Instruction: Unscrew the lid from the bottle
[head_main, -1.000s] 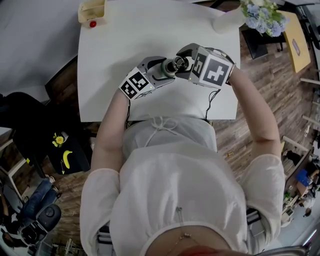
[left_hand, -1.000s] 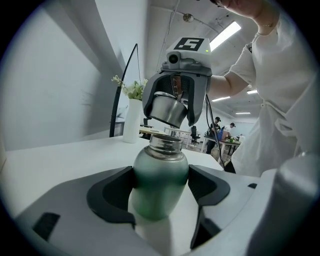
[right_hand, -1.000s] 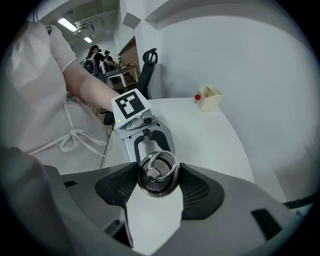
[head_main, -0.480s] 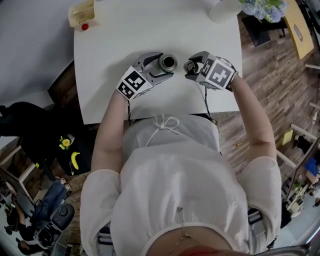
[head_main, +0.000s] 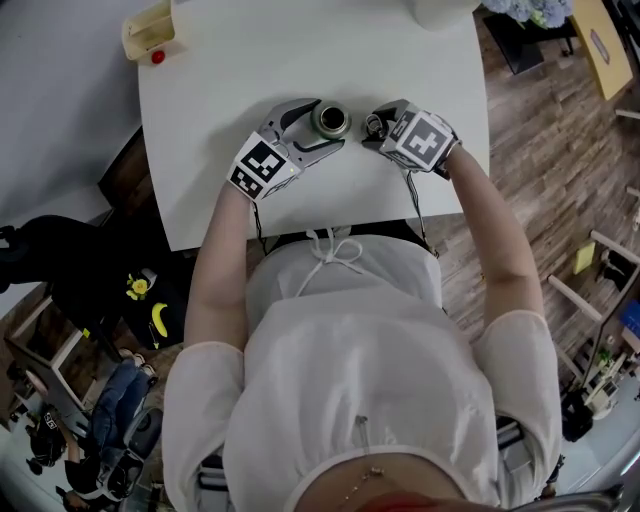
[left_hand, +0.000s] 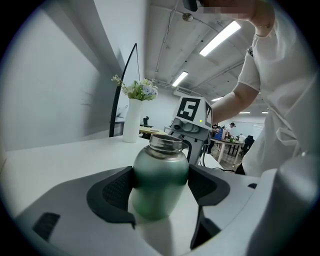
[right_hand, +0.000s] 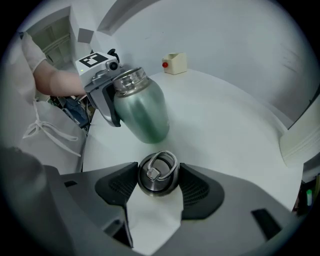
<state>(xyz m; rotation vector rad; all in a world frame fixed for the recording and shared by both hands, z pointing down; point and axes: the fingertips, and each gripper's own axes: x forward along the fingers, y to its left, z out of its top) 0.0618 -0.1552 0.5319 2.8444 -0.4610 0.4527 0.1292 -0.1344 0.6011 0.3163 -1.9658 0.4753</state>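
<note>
The left gripper (left_hand: 160, 197) is gripping the green bottle (head_main: 331, 121), both pads pressing on its body; the bottle is standing upright between those jaws on the white table (head_main: 230, 70), its steel mouth showing bare; the right gripper (right_hand: 158, 181) is pinching the steel lid (head_main: 375, 126) by its rim, the ring handle facing up out of the jaws; the lid is sitting apart from the bottle, just beside the left gripper's tips, with the bottle lying ahead of the right jaws
</note>
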